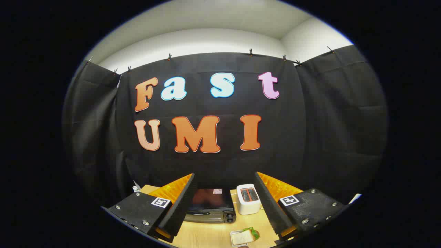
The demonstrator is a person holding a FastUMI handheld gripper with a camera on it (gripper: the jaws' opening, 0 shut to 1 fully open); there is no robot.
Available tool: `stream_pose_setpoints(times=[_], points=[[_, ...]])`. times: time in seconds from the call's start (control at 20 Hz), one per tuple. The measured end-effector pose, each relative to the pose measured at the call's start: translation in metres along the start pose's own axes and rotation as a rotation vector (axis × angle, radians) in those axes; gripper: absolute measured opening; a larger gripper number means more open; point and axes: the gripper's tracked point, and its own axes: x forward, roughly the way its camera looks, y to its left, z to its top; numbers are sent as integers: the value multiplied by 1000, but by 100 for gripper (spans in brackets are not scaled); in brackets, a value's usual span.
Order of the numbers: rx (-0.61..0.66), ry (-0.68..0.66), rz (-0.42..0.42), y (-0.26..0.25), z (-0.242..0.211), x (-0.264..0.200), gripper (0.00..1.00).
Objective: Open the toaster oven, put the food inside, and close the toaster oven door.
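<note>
Beyond the fingertips, at the far edge of the pale wooden worktop, against the black cloth wall: black toaster oven with dark glass front, door up and closed, long axis running left to right, handle bar across the front low on the door, two knobs at its right end. Just right of it, touching or nearly so: white two-slot pop-up toaster, no part of the job. Nearer, low and between the fingers but right of their midline: sandwich of pale bread with green lettuce on a small clear tray.

Claw released, holding nothing, the two black ribbed fingers with orange backs spread wide, framing the oven's width between them. Held high above the worktop and well short of the oven.

Judged first step: door open, not yet begun. Oven lies straight ahead and below, slightly left of centre; so forward and down to the handle, fingers set across the bar's long axis. Food lies nearer than the oven, a risk of brushing it on the way down.
</note>
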Motion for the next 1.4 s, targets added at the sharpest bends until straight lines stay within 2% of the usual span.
stream_pose_setpoints(times=[0.3, 0.95, 1.1, 1.4], points=[[-80, 34, 23, 4, -6, -4, 99], [-52, 0, 51, 5, 11, -14, 99], [-36, 10, 71, 15, 8, -10, 99], [-61, 10, 48, 30, -3, 12, 99]])
